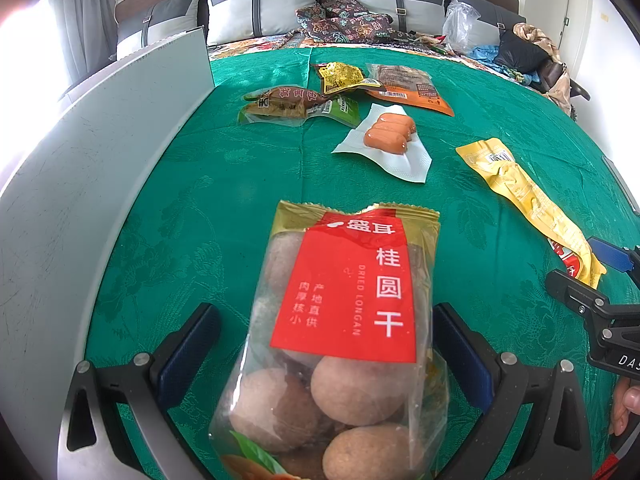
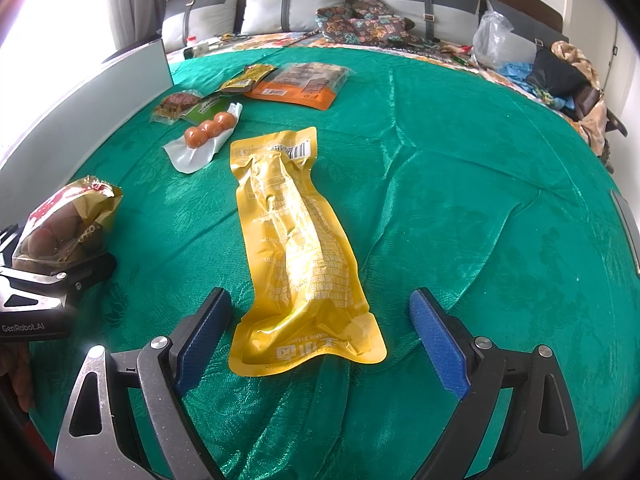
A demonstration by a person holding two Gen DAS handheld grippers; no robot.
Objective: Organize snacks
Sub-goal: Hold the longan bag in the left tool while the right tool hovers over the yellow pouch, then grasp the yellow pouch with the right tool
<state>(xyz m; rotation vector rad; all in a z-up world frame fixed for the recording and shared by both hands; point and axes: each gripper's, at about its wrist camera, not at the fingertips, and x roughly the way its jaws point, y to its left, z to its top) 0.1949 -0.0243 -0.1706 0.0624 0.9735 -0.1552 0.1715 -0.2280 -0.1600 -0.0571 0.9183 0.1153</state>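
In your left wrist view, your left gripper (image 1: 326, 360) has its blue-padded fingers spread wide either side of the clear plastic bag of dried longans with a red label (image 1: 340, 340); whether they touch it I cannot tell. Farther off on the green patterned cloth (image 1: 224, 184) lies a clear pouch of three orange sausages (image 1: 390, 138). In your right wrist view, your right gripper (image 2: 320, 340) is released, straddling the near end of the long yellow vacuum-sealed packet (image 2: 298, 248) lying flat.
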